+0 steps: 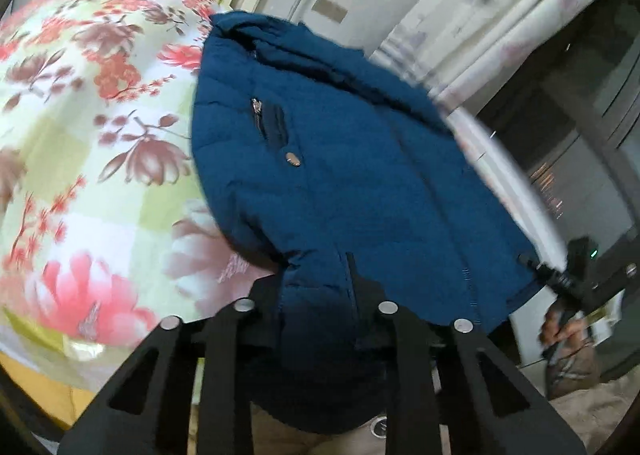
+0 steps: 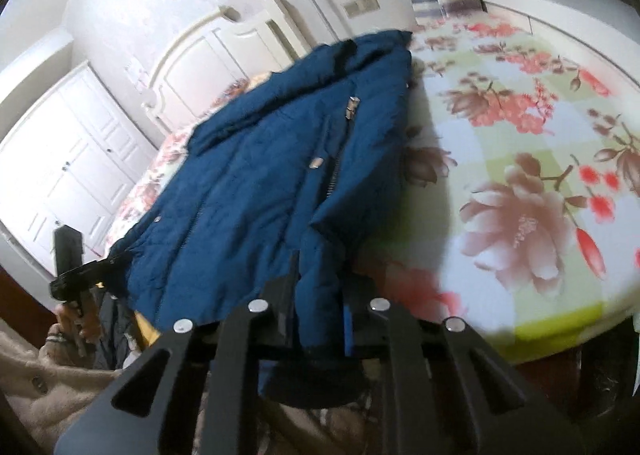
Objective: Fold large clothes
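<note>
A large dark-blue padded jacket (image 1: 340, 175) with zip pockets lies across the floral bedsheet (image 1: 92, 143), its bottom hem hanging over the near edge of the bed. My left gripper (image 1: 316, 287) is shut on one corner of the hem. The jacket (image 2: 256, 183) also shows in the right wrist view, on the floral bedsheet (image 2: 520, 159). My right gripper (image 2: 320, 291) is shut on the other hem corner. Each view shows the other gripper at the jacket's far corner: the right one in the left wrist view (image 1: 532, 265), the left one in the right wrist view (image 2: 106, 263).
A white headboard (image 2: 208, 63) and white wardrobe (image 2: 68, 159) stand behind the bed. Curtains (image 1: 492, 27) hang by a window. The person's beige sleeve (image 2: 48, 379) is low at the left.
</note>
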The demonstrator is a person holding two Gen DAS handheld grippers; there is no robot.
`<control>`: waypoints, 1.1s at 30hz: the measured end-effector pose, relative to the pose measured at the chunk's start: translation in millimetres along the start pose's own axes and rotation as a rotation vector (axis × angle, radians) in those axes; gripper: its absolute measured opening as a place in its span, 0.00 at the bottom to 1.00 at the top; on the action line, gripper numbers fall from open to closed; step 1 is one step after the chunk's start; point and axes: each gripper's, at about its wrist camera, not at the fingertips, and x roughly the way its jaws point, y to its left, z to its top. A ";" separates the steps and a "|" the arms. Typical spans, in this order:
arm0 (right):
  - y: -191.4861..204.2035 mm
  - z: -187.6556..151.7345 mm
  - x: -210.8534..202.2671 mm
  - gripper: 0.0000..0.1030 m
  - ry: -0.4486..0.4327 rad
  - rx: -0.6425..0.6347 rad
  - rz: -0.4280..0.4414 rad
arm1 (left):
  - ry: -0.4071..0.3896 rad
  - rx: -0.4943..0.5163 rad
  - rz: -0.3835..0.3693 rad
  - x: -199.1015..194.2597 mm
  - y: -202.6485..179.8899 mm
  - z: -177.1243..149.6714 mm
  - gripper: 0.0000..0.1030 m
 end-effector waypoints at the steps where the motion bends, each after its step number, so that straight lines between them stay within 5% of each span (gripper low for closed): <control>1: -0.4 -4.3 -8.9 0.14 -0.001 -0.001 0.025 | -0.025 -0.024 -0.051 -15.2 4.8 -7.3 0.17; 5: 17.3 -23.7 -45.7 0.14 0.009 -0.048 0.128 | -0.055 -0.092 -0.185 -64.4 10.1 -38.1 0.17; 8: 27.8 -4.6 -71.1 0.14 -0.085 -0.027 0.155 | -0.157 -0.211 -0.296 -106.2 21.1 -46.3 0.16; 12: 41.9 66.0 -52.8 0.14 -0.168 -0.042 0.219 | -0.380 -0.349 -0.442 -130.9 49.4 13.9 0.16; 14: 60.5 112.8 -11.2 0.14 -0.133 -0.103 0.217 | -0.416 -0.316 -0.399 -124.3 49.4 58.8 0.16; 16: 76.1 138.1 22.4 0.14 -0.083 -0.124 0.192 | -0.355 -0.273 -0.271 -98.6 39.8 108.9 0.17; 19: 88.0 138.6 29.1 0.14 -0.059 -0.167 0.176 | -0.160 -0.201 -0.258 -65.6 20.8 122.9 0.17; 23: 59.5 105.3 2.9 0.14 -0.081 -0.088 0.161 | 0.034 -0.099 -0.051 -50.0 23.0 66.9 0.20; 29: 31.7 87.4 -4.2 0.15 -0.091 -0.003 0.155 | 0.248 -0.303 -0.107 -46.3 59.0 -32.5 0.28; 30: 31.1 88.0 -2.0 0.15 -0.090 -0.004 0.161 | 0.274 -0.307 -0.121 -47.1 56.8 -44.7 0.33; 32: 30.1 93.5 4.8 0.15 -0.086 -0.006 0.171 | 0.296 -0.331 -0.175 -47.8 52.1 -64.9 0.82; 33: 29.7 94.0 5.5 0.15 -0.084 -0.009 0.173 | 0.275 -0.375 -0.238 -48.2 50.5 -77.7 0.95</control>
